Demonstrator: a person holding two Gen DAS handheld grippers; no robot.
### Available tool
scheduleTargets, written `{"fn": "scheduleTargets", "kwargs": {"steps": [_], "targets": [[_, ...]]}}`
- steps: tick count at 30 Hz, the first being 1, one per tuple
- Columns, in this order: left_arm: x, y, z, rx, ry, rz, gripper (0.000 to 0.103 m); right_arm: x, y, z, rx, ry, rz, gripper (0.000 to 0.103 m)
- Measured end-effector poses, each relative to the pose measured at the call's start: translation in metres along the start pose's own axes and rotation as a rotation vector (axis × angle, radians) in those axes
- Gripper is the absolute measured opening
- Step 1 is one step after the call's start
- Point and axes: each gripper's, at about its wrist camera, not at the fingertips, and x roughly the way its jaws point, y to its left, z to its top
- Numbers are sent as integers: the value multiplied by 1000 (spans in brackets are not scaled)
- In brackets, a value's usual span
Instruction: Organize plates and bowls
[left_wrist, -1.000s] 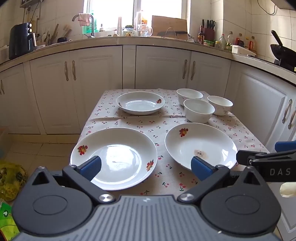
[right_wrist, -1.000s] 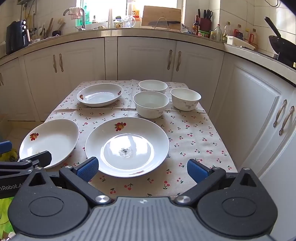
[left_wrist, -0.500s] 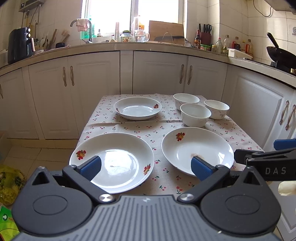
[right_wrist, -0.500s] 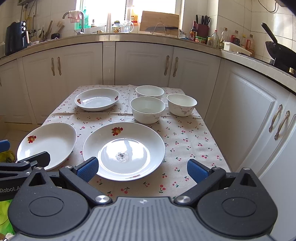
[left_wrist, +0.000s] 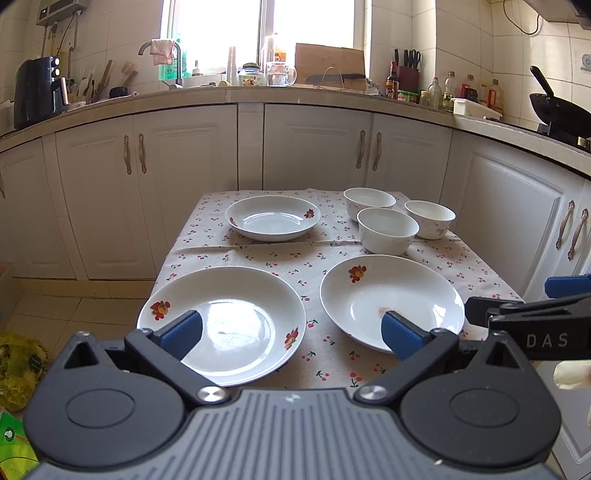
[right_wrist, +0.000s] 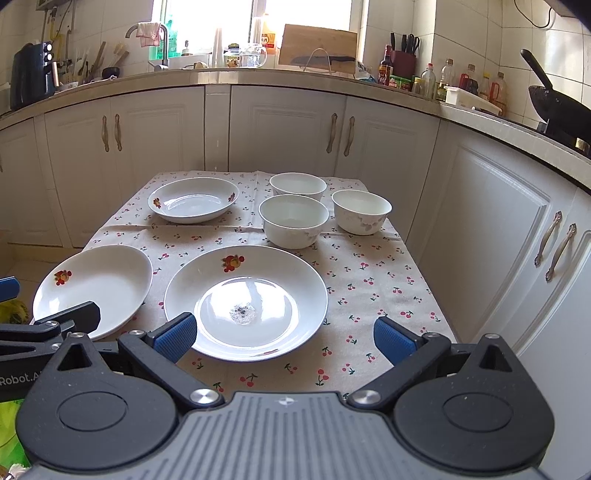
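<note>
Three white plates with flower prints lie on the cherry-print tablecloth (left_wrist: 306, 258): a near-left plate (left_wrist: 229, 314) (right_wrist: 99, 284), a near-right plate (left_wrist: 399, 291) (right_wrist: 247, 291) and a far plate (left_wrist: 273, 218) (right_wrist: 194, 199). Three white bowls stand at the far right: a front bowl (left_wrist: 388, 230) (right_wrist: 293, 221), a back bowl (left_wrist: 369, 197) (right_wrist: 297, 184) and a right bowl (left_wrist: 430, 218) (right_wrist: 362, 212). My left gripper (left_wrist: 291, 334) is open and empty at the near edge, over the near-left plate. My right gripper (right_wrist: 282, 338) is open and empty in front of the near-right plate.
White cabinets (left_wrist: 314, 147) and a counter ring the table on the far side and right. A wok (left_wrist: 557, 107) sits on the stove at right. A yellow-green bag (left_wrist: 18, 365) lies on the floor at left. The right gripper's side shows in the left wrist view (left_wrist: 532, 325).
Both grippers have drawn back and tilted up a little, so the table looks slightly farther and lower. Nothing on the table has moved.
</note>
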Motion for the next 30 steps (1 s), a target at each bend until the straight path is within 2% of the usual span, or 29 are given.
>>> {"fn": "scheduleTargets", "kwargs": {"steps": [30], "targets": [[0,0,0,1,-1,0,102,-1,-1,1,-3,-8,-6,103]]}}
